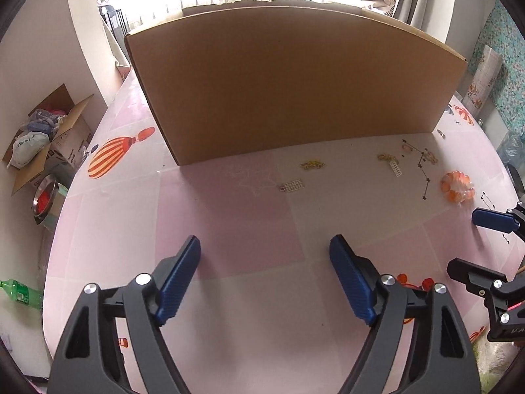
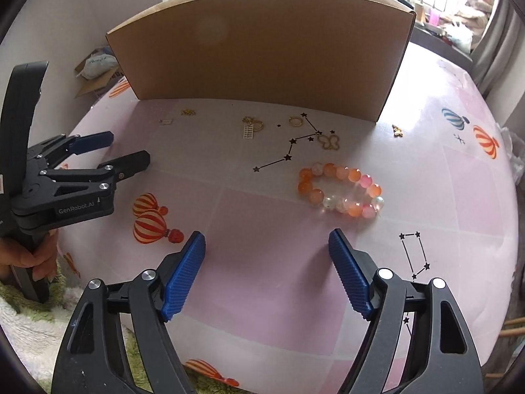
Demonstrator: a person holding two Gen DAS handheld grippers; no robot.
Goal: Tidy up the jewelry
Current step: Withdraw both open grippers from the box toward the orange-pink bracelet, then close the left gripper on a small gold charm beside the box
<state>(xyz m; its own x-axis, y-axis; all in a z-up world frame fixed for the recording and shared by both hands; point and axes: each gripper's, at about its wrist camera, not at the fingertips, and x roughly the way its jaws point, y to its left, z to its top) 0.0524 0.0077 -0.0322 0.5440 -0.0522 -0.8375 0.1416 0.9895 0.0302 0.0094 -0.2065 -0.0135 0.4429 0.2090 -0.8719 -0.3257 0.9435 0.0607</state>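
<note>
An orange, pink and clear bead bracelet [image 2: 339, 190] lies on the pink table, just ahead and right of my right gripper [image 2: 266, 241]; it also shows in the left wrist view [image 1: 457, 186]. Small gold pieces lie near the cardboard box [image 2: 262, 52]: a ring [image 2: 296, 120], a butterfly outline [image 2: 329, 142], a butterfly charm [image 2: 397, 130], an abacus charm [image 2: 248, 130], a gold chain [image 1: 311, 164] and a second abacus charm [image 1: 291, 186]. My left gripper [image 1: 265, 246] is open and empty over bare table. My right gripper is open and empty too.
The tall cardboard box [image 1: 288, 82] stands at the back of the round table [image 1: 229, 216]. The tablecloth has printed balloons and star lines. On the floor at left are an open carton [image 1: 49, 138], a metal bowl [image 1: 44, 198] and a green bottle [image 1: 19, 294].
</note>
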